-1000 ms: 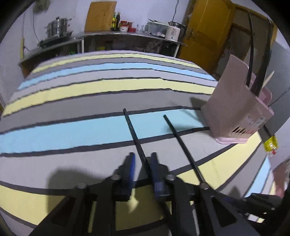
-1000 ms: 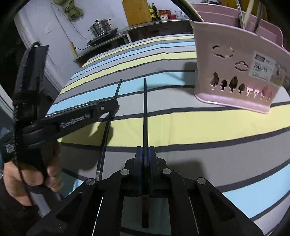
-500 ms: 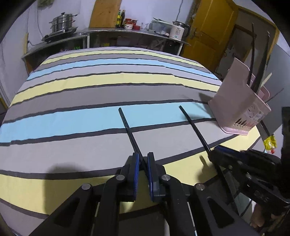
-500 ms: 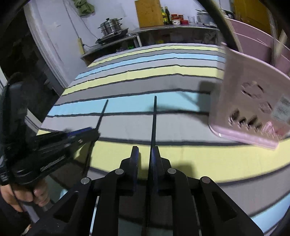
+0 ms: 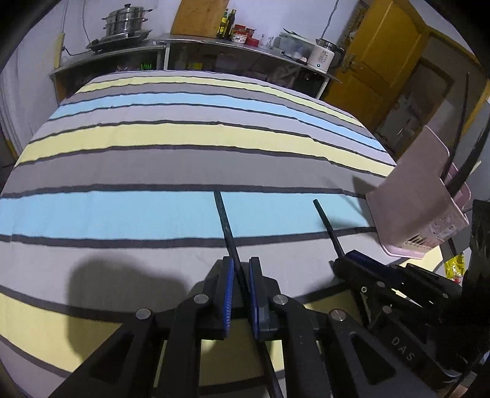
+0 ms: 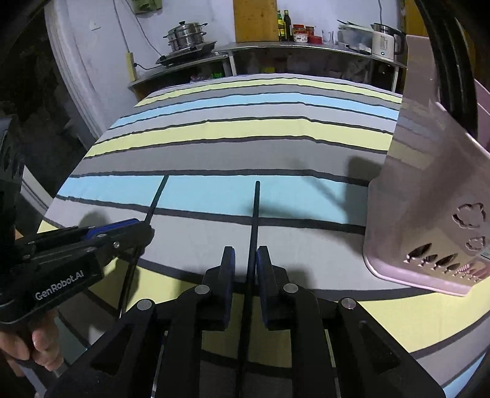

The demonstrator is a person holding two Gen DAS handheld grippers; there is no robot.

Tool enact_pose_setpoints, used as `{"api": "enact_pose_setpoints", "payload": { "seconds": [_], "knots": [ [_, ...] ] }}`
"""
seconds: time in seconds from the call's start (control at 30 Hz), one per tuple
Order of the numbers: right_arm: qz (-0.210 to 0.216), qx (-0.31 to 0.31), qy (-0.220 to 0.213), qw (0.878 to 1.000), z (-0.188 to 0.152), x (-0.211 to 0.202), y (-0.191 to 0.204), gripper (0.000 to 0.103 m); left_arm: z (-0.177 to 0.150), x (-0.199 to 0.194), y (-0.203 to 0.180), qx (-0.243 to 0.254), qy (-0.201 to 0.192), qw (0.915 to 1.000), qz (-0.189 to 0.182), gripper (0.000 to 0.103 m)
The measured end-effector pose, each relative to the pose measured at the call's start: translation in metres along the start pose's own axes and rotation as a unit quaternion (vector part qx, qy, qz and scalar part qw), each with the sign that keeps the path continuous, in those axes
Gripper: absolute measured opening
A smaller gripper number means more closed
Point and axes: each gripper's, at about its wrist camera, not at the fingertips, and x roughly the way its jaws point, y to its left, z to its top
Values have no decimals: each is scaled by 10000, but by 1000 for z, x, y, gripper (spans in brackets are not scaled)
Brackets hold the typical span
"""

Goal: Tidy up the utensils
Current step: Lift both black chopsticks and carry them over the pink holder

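Note:
Both grippers hang side by side over the striped table. My left gripper (image 5: pixel 241 263) is shut on a thin black chopstick (image 5: pixel 225 223) that points forward, its tip over the blue stripe. The right wrist view shows that gripper (image 6: pixel 144 228) and its chopstick (image 6: pixel 156 199) at the left. My right gripper (image 6: pixel 245 251) has a second black chopstick (image 6: pixel 254 214) between its closing jaws, lying against the right pad. That gripper (image 5: pixel 343 263) and chopstick (image 5: pixel 327 223) also appear at the right of the left wrist view. A pink utensil basket (image 6: pixel 428 199) stands just right of them, also seen as (image 5: pixel 407 199).
Dark utensils (image 5: pixel 462 128) stand in the basket. A striped cloth (image 5: pixel 153 159) covers the table. Behind it runs a metal counter (image 5: pixel 245 49) with a steamer pot (image 5: pixel 125 18), bottles and a white kettle (image 5: pixel 323 56). A hand (image 6: pixel 33 346) holds the left gripper's handle.
Both grippers have moved sideways and now sit close together; the basket slid to the right edge of the right wrist view. The right jaws parted a little around their chopstick, then narrowed.

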Motion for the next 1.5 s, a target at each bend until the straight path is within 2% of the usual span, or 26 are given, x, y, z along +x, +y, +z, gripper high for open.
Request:
{"api": "enact_pose_setpoints", "payload": {
  "seconds": [0.13,0.37,0.8,1.1,1.5],
  "knots": [
    [37,67,41,10000,3,1,-4,6,3,2,-2,70,10,9999,97,7],
    [289,117,-136,9994,-1,-23,-3,5,-2,-16,-4,98,-107,9998,-101,6],
    [541,100,-896,9945,0,-111,1,5,-4,-113,-30,489,-853,9941,-455,5],
    [589,122,-1331,9893,-4,-162,1,5,-3,-161,-51,715,-1172,9876,-758,5],
    [550,289,-1589,9853,-9,-189,-11,5,1,-179,-70,867,-1207,9840,-983,4]
  ]
}}
